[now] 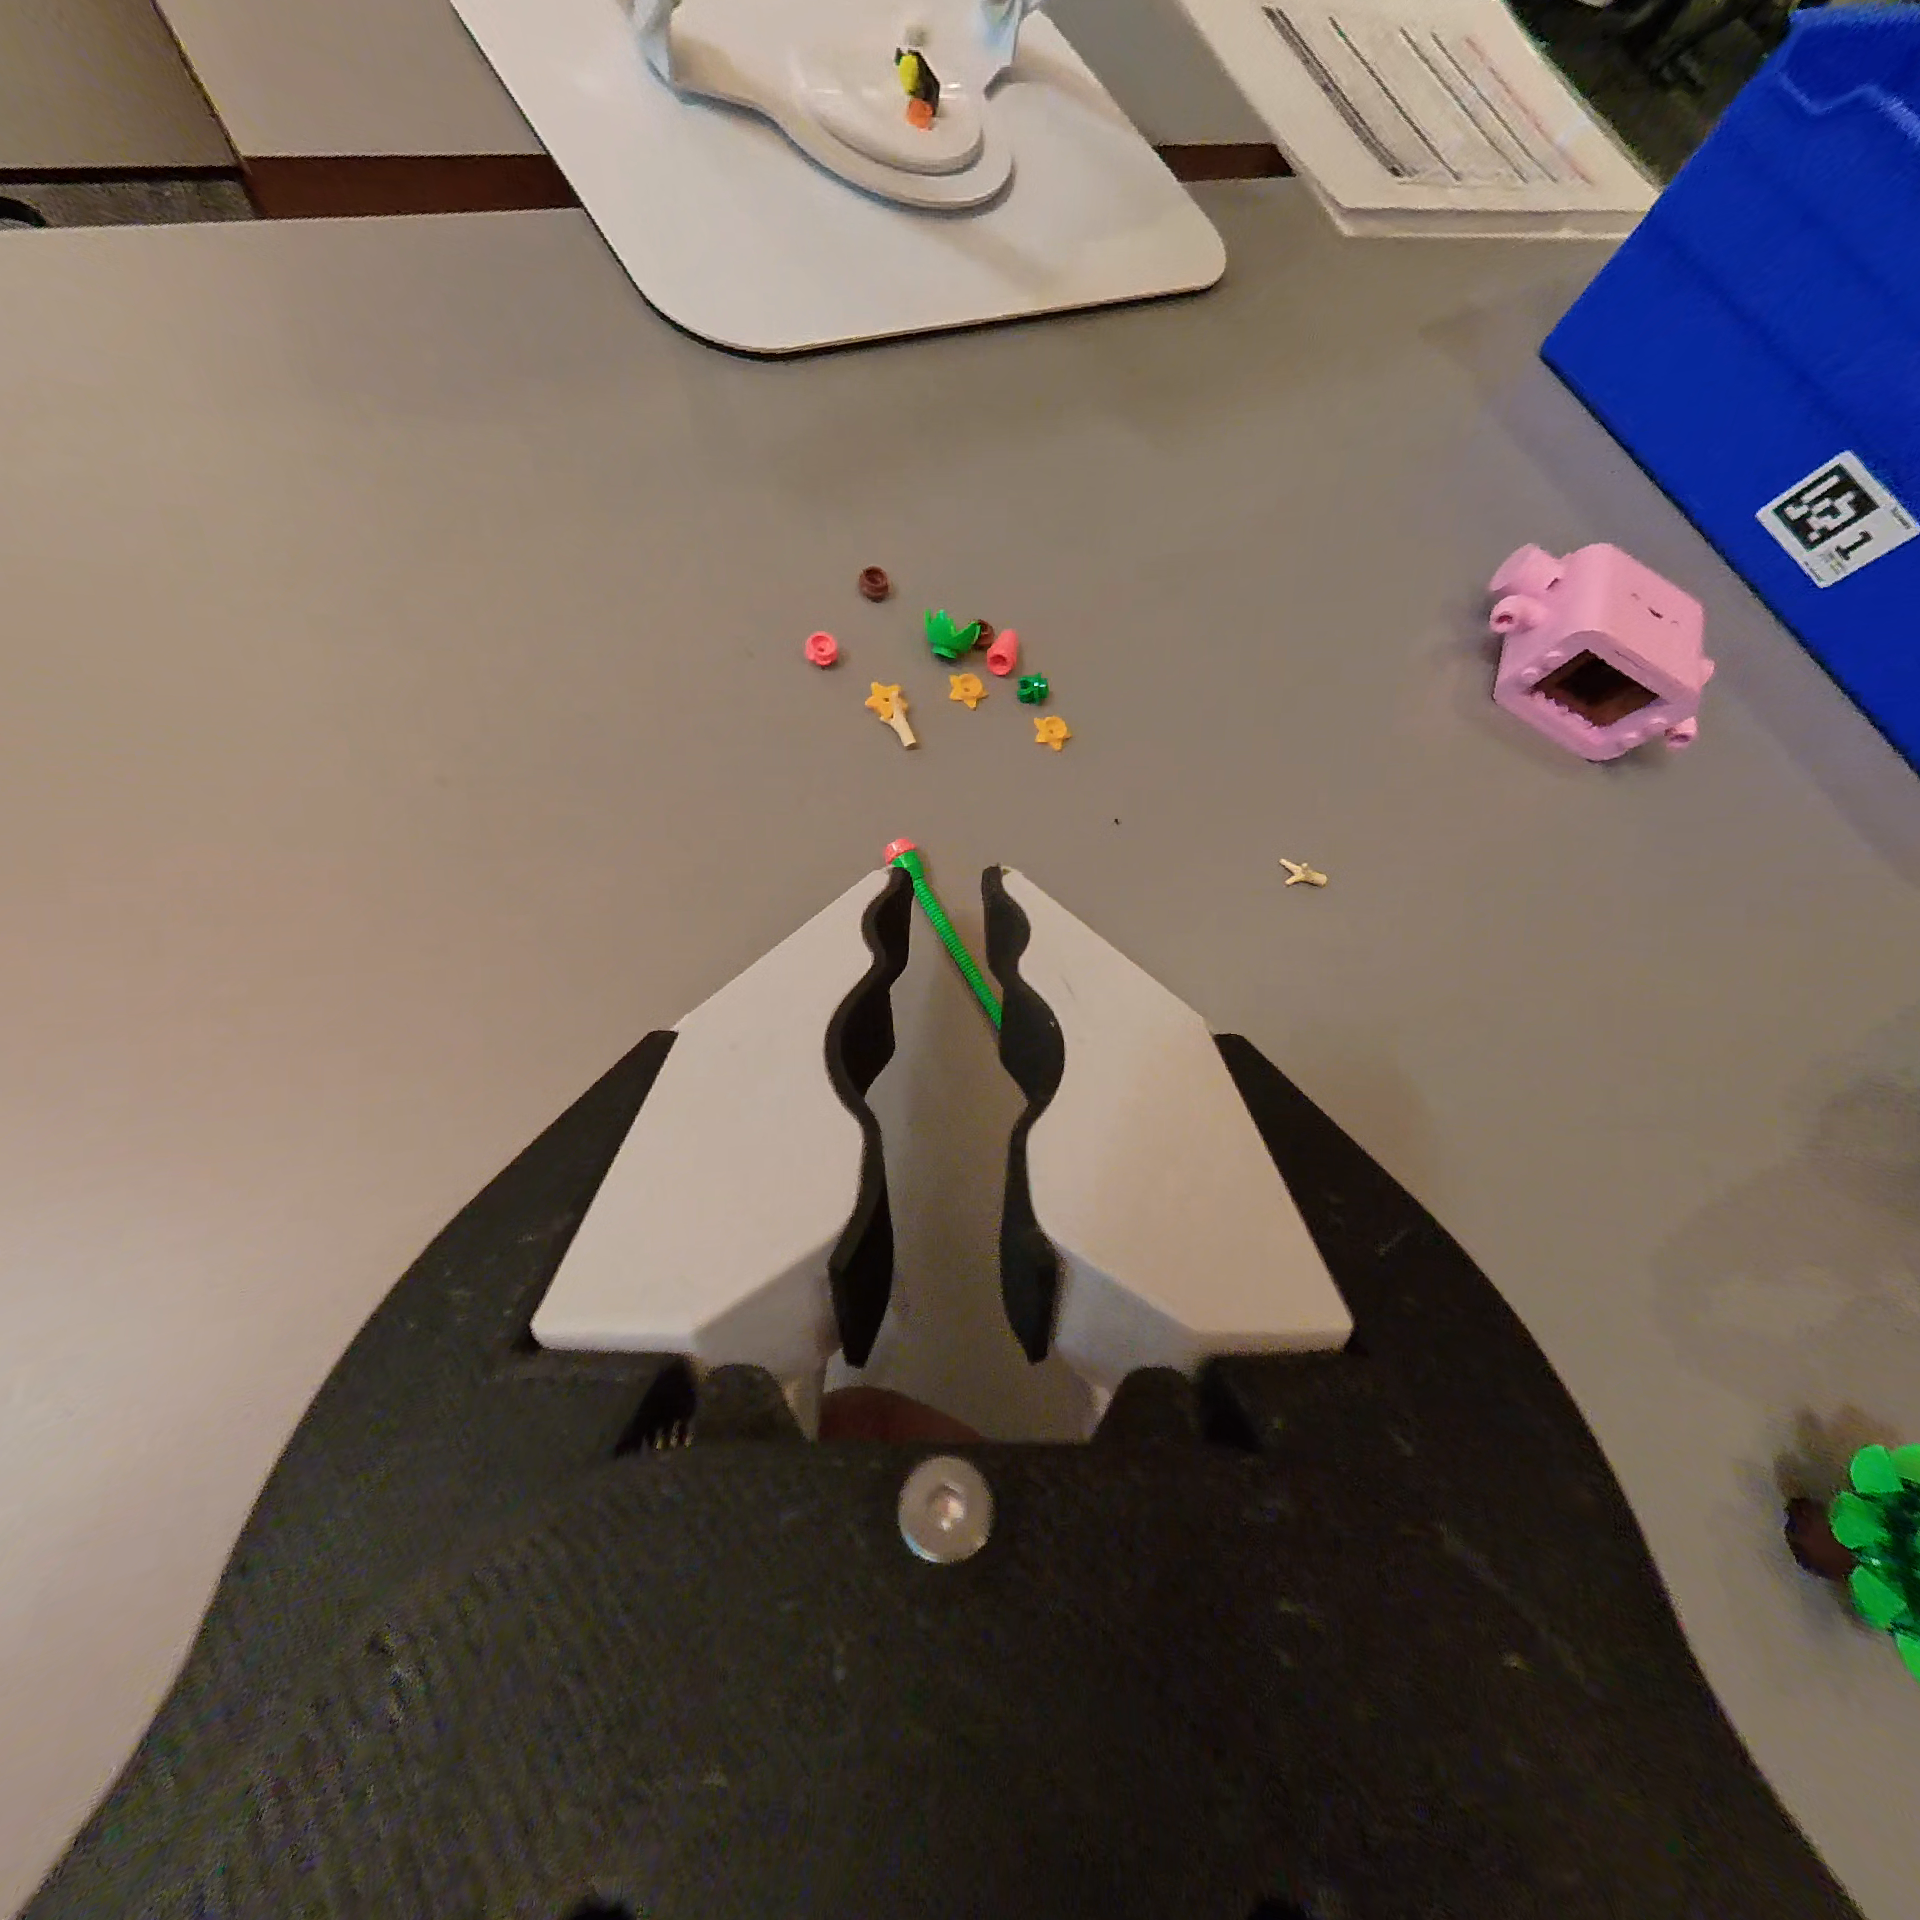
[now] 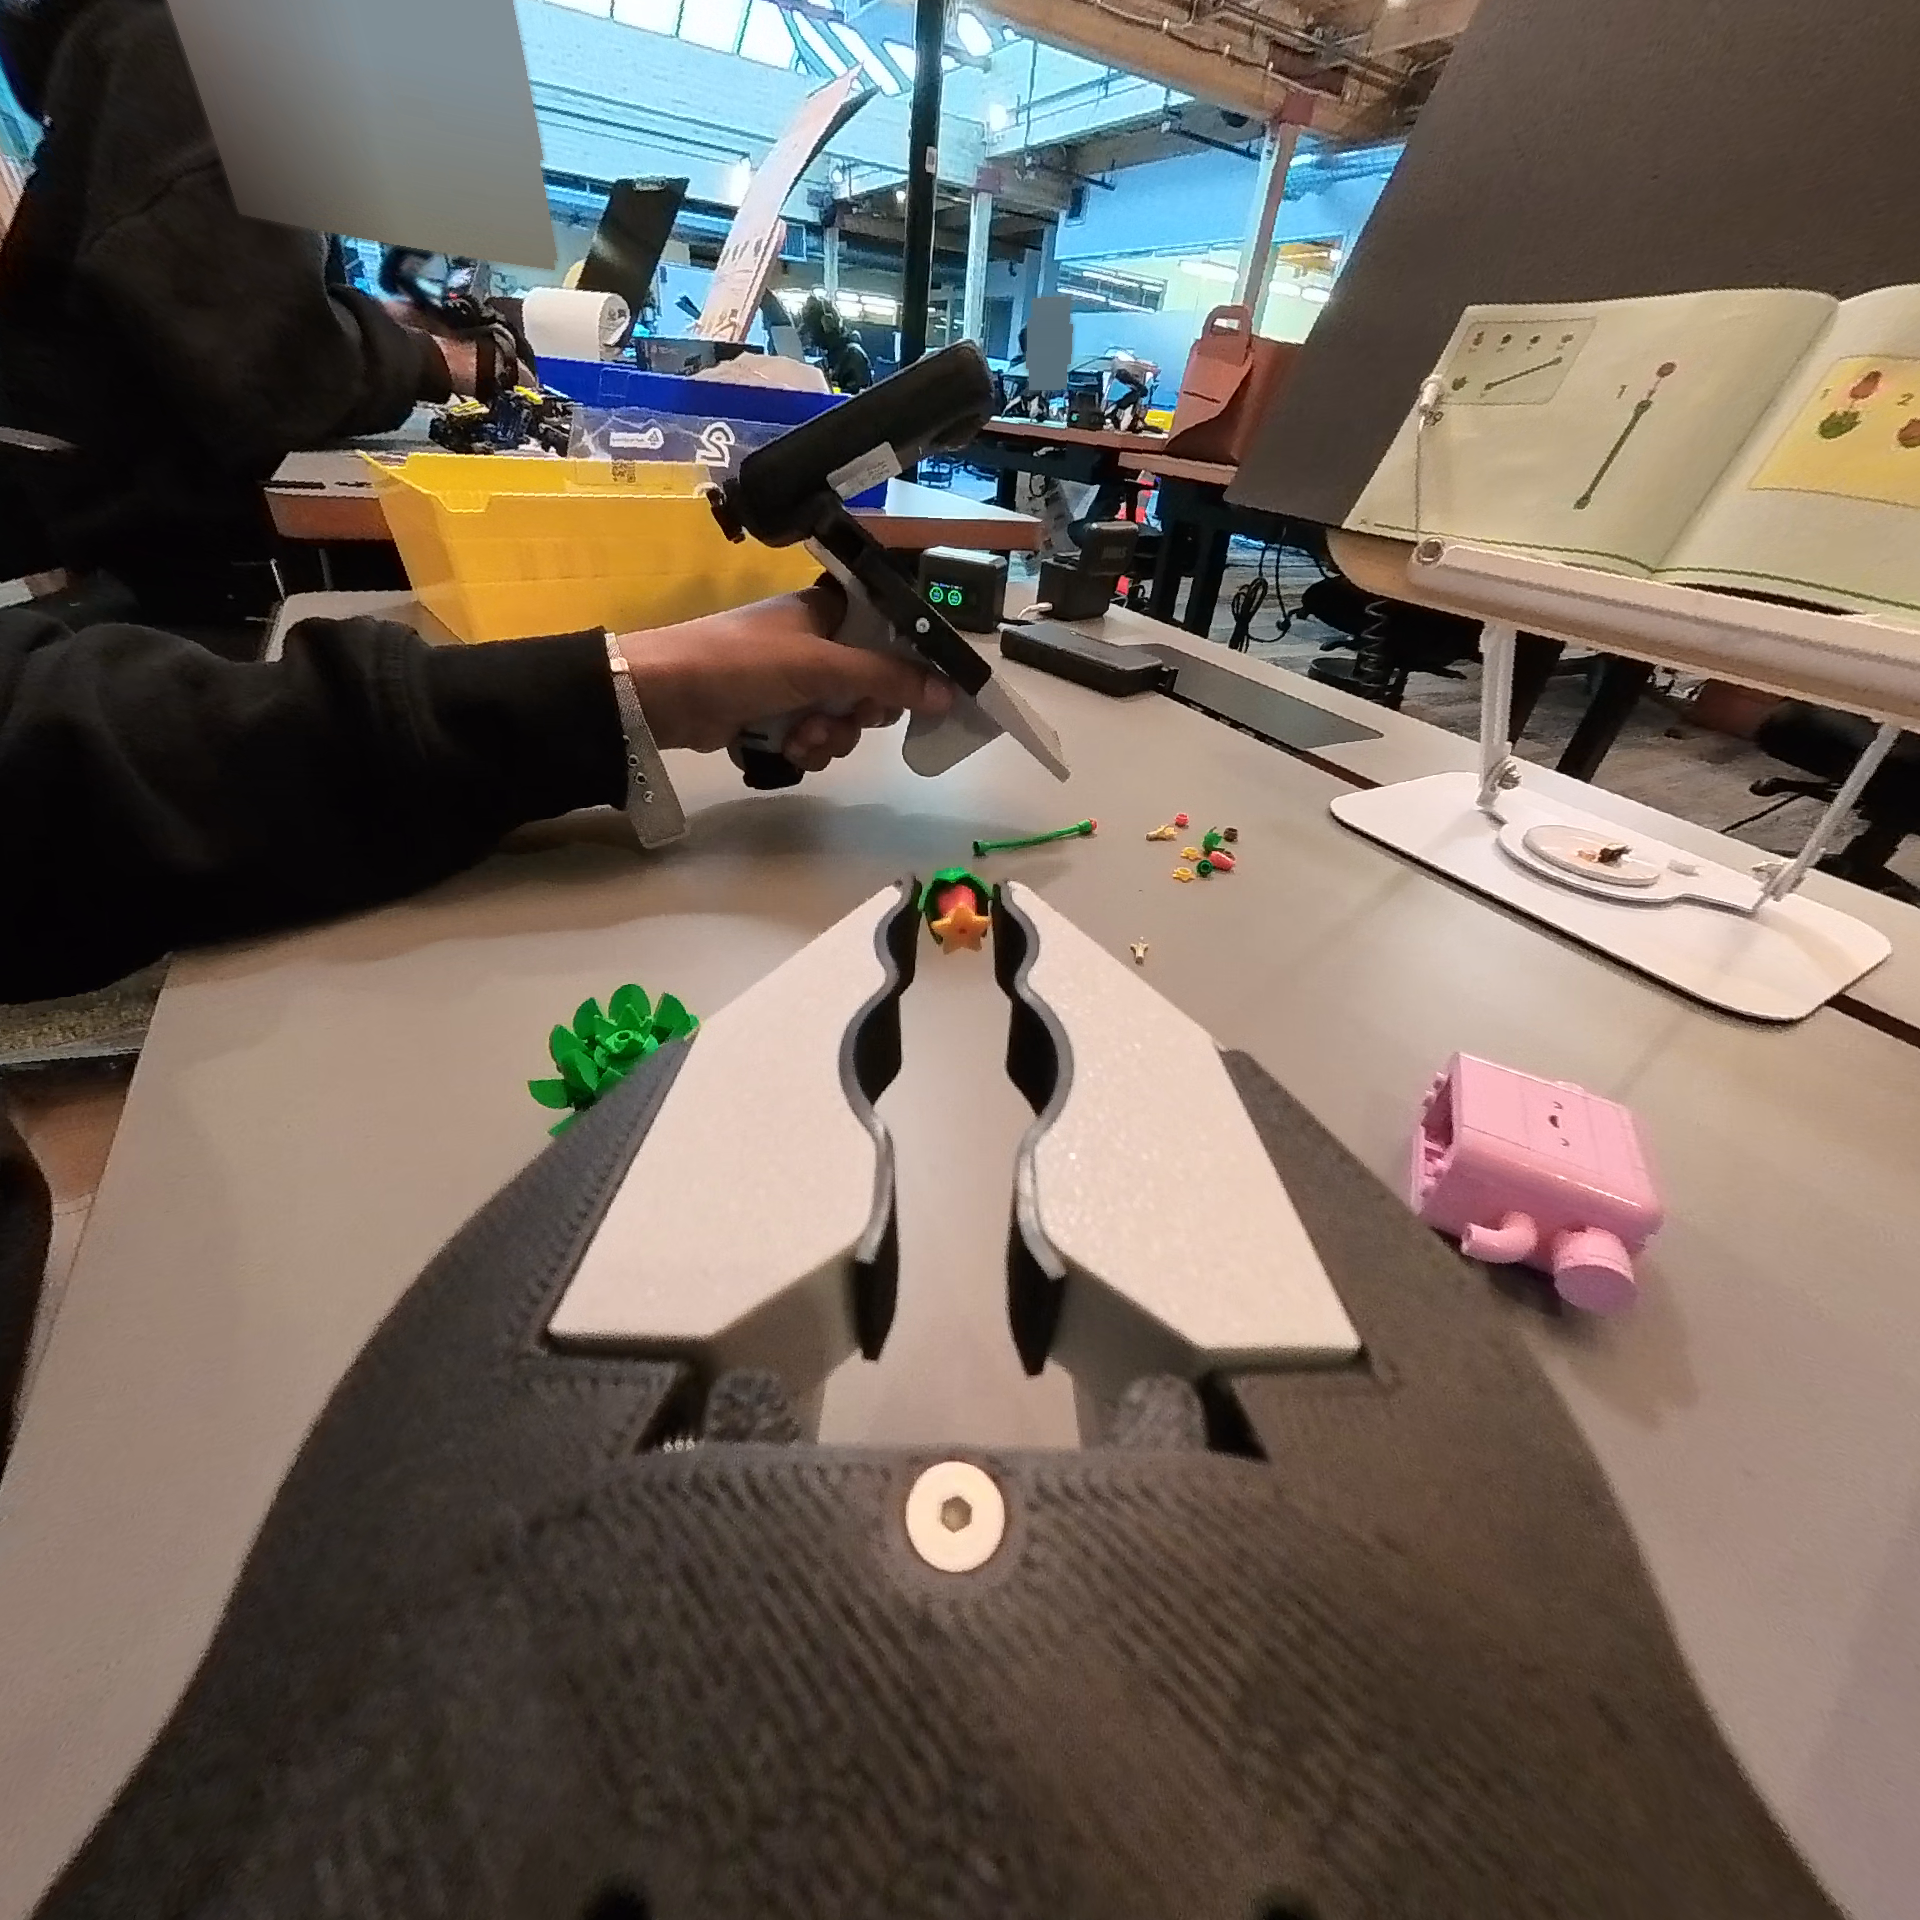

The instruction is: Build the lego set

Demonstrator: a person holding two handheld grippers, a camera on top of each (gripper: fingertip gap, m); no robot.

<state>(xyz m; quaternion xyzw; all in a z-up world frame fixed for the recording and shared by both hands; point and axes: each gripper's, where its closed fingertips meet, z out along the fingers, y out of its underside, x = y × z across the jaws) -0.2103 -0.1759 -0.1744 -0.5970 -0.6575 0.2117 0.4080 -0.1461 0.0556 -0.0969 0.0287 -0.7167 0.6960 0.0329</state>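
Note:
My left gripper point(image 1: 940, 881) is open and hovers just above the grey table; it also shows in the right wrist view point(image 2: 997, 738), held in a hand. Under its tips lies a green stem with a pink bud point(image 1: 951, 935), flat on the table point(image 2: 1034, 836). My right gripper point(image 2: 951, 896) is shut on a small flower piece point(image 2: 956, 920) with a green cup, a pink middle and a yellow star. A scatter of small loose parts point(image 1: 956, 665) in pink, green, yellow and brown lies beyond the left gripper point(image 2: 1200, 847).
A pink box-shaped model point(image 1: 1600, 655) lies on its side at the right point(image 2: 1527, 1174). A green leafy piece point(image 2: 608, 1039) sits left of my right gripper. A tan twig point(image 1: 1302, 874) lies alone. An instruction booklet point(image 2: 1662, 436) rests on a white stand point(image 1: 883, 239). A blue bin point(image 1: 1766, 312) and a yellow bin point(image 2: 582, 551) stand at the edges. About 25 centimetres separates my left fingertips from my right.

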